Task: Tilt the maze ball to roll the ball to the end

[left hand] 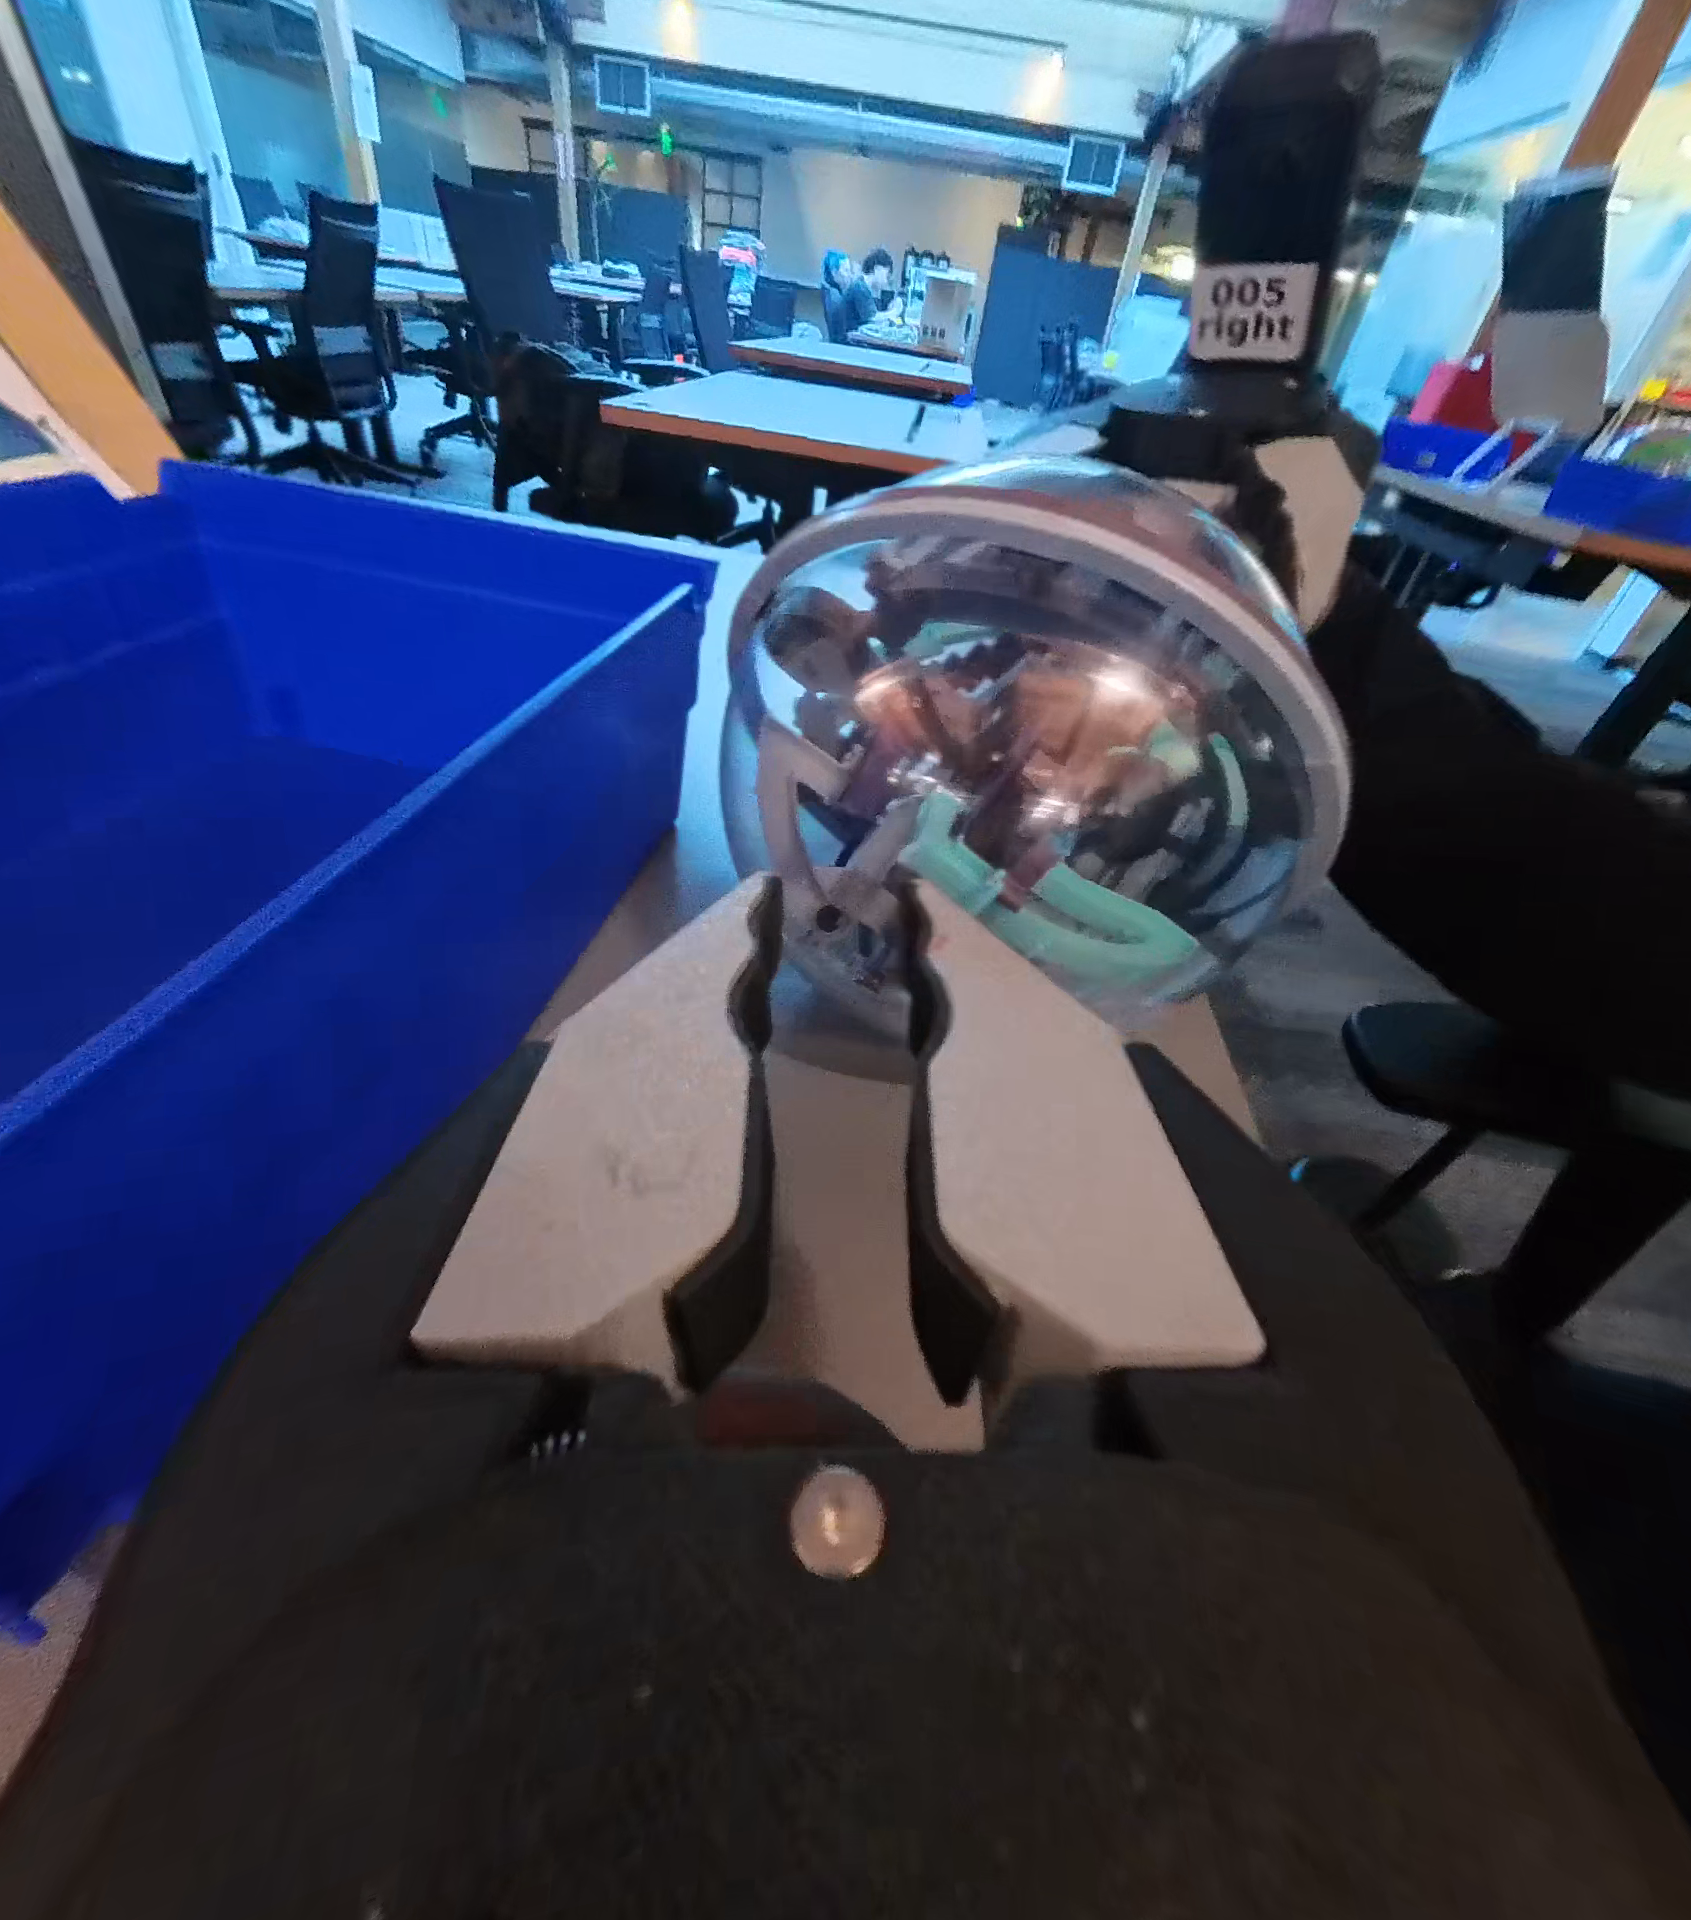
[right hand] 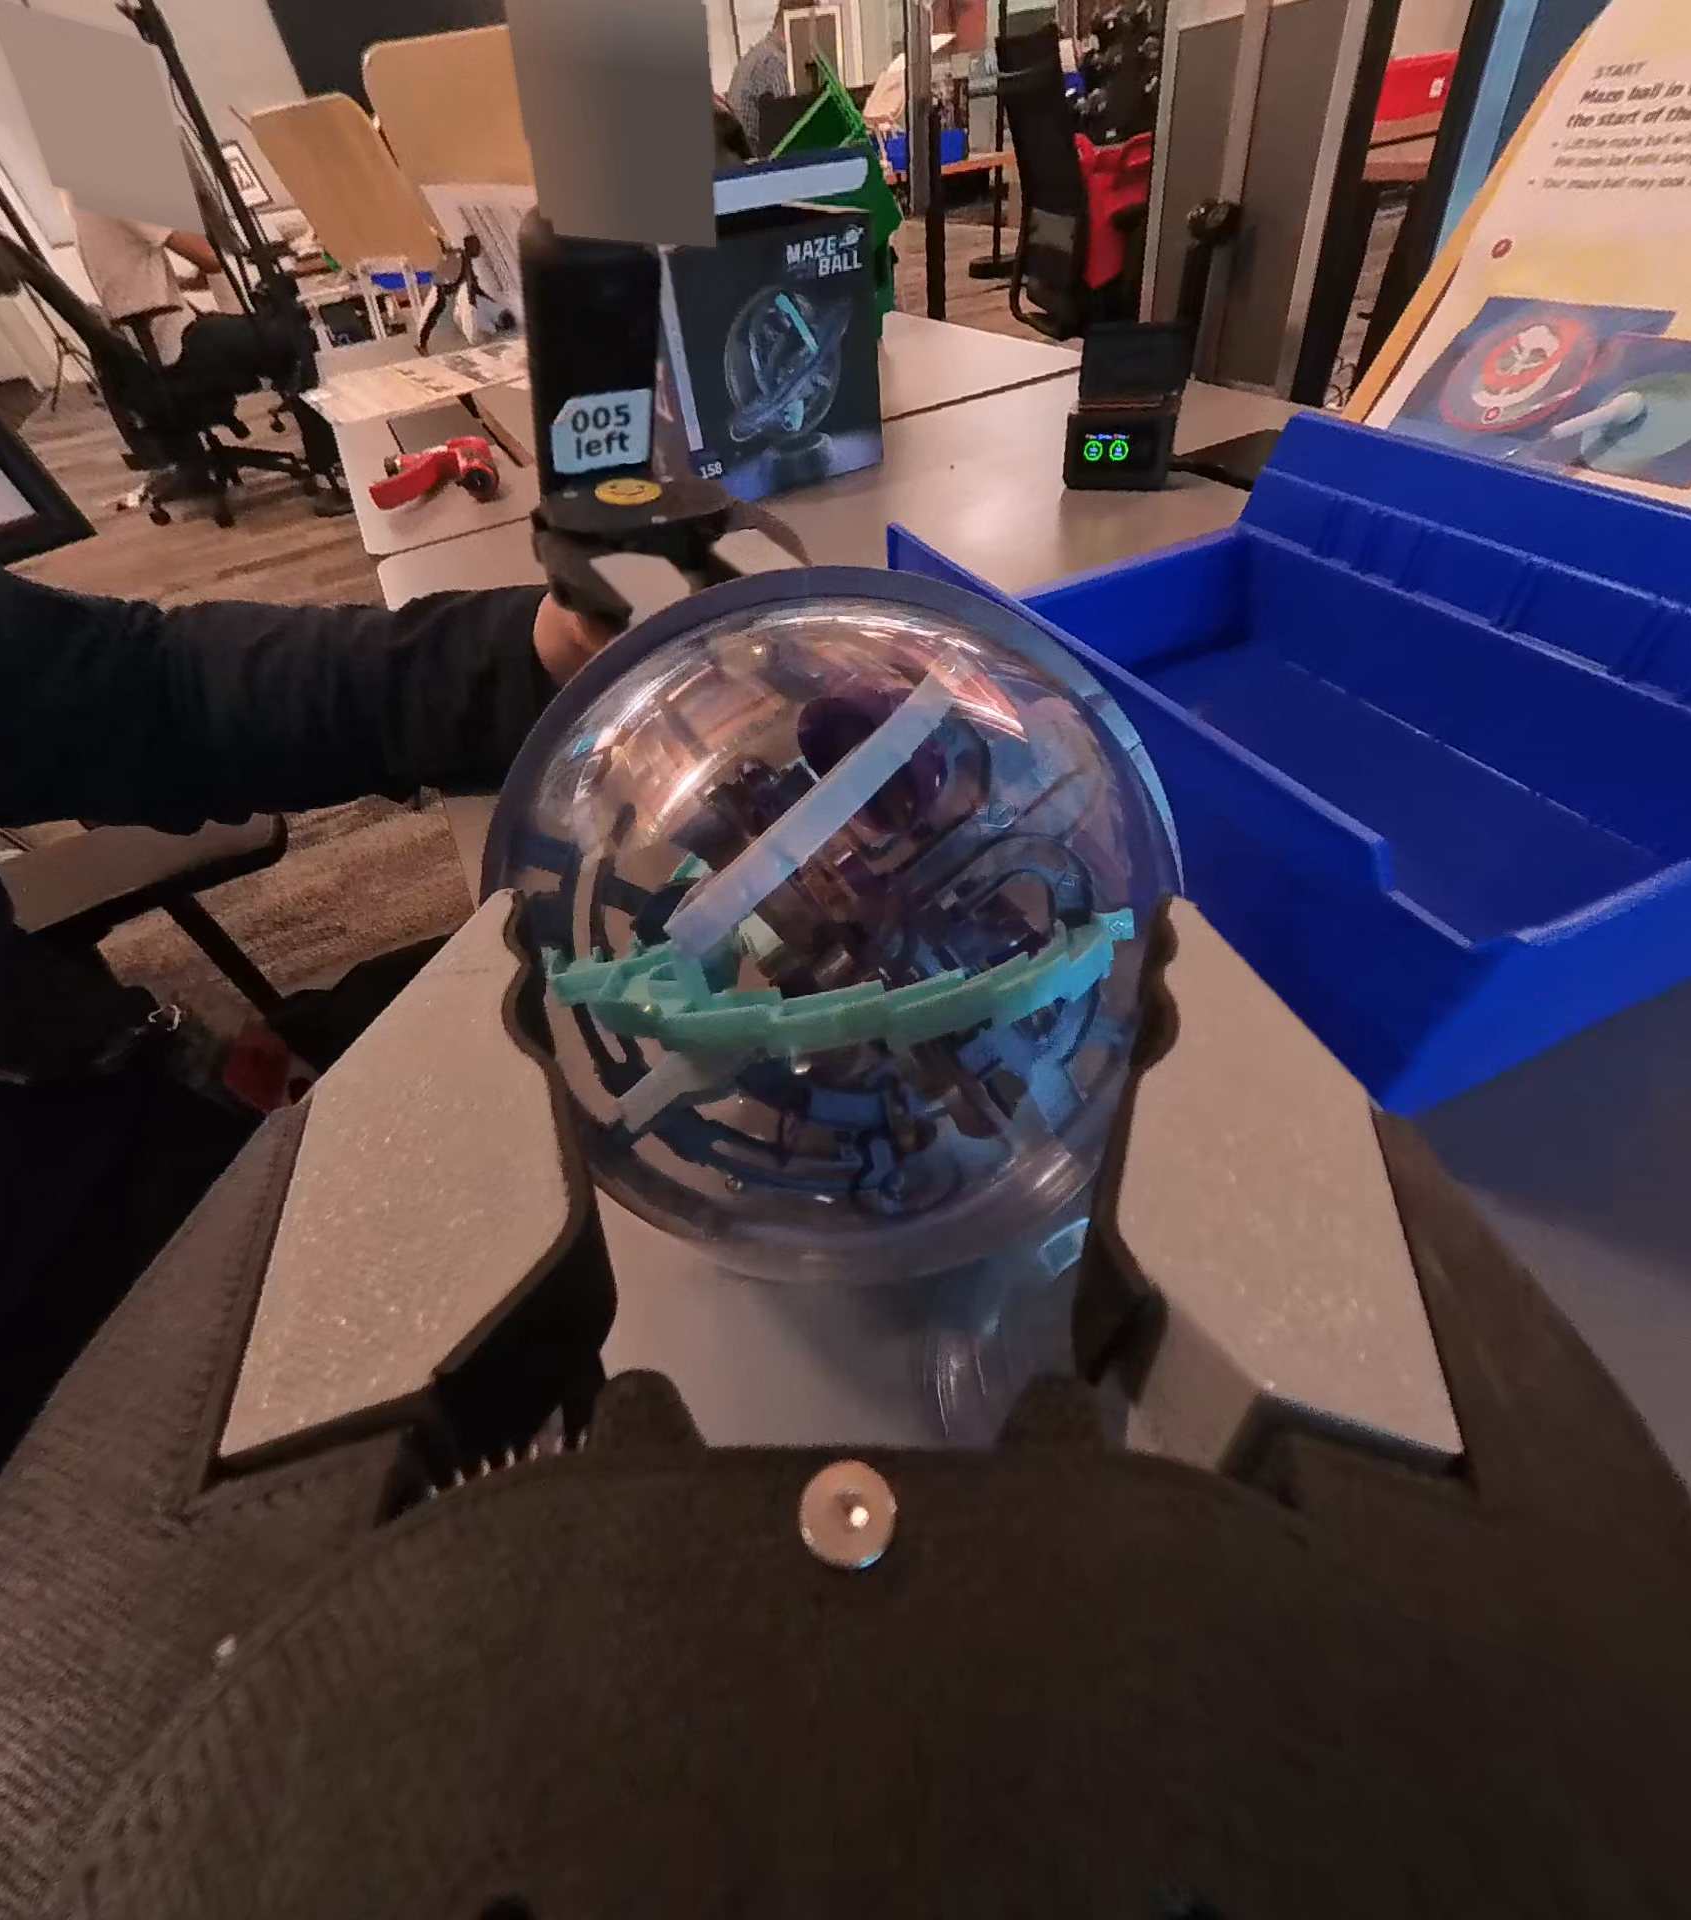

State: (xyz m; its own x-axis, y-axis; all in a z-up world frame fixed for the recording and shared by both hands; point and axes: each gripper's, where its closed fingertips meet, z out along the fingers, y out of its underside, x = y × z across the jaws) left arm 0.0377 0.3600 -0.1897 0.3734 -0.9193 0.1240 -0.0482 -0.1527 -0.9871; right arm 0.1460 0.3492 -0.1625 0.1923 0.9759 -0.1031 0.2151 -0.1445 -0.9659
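Observation:
The maze ball is a clear sphere with teal, blue and purple tracks inside and a band around its middle. My right gripper is shut on it, one finger on each side, just above the grey table. In the left wrist view the maze ball is straight ahead. My left gripper has its fingers close together, and the tips pinch the ball's near lower edge. A right gripper finger shows behind the ball. I cannot make out the small ball inside.
An empty blue bin sits left of the ball, and it shows on the right in the right wrist view. The ball's box, a small black device and a poster stand behind. A dark sleeve reaches in.

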